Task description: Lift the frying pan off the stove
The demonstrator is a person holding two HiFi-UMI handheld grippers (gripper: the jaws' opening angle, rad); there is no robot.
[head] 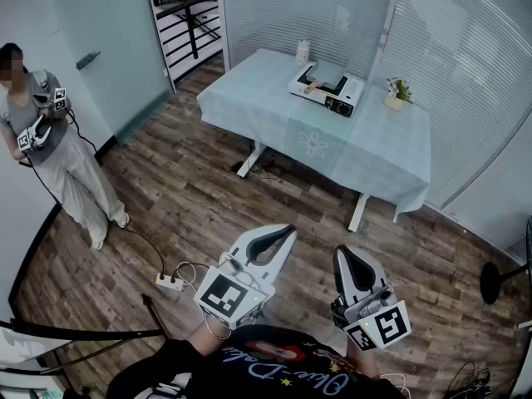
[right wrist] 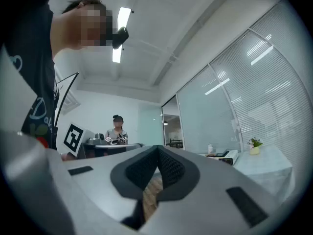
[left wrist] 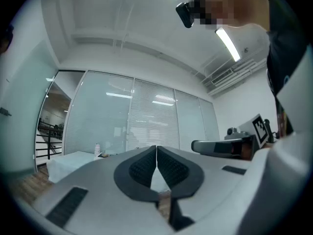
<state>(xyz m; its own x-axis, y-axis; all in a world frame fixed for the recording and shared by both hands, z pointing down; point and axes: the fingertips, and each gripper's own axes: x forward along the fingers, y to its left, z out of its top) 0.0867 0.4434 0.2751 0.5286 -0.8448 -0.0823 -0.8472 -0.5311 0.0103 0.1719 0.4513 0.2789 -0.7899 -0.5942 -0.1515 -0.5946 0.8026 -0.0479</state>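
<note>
- The left gripper (head: pixel 287 231) is held low in front of the person, and its own view shows its jaws closed together with nothing between them.
- The right gripper (head: pixel 343 252) is just beside it, its jaws also pressed together and empty.
- Both grippers point across the wooden floor (head: pixel 208 198) toward the table (head: pixel 374 152), and both are well apart from it.
- The table is covered with a pale blue cloth.
- The stove (head: pixel 349 98), a white countertop unit, stands on the far side of the table.
- The pan (head: pixel 326 76) sits on the stove, with its light handle sticking out toward the left.
- A bottle (head: pixel 302 52) stands near the stove, and a small potted plant (head: pixel 397 94) is to its right.
- A second person (head: pixel 50 152) stands at the left wall holding another pair of grippers.
- A power strip (head: pixel 170 283) lies on the floor near the left gripper.
</note>
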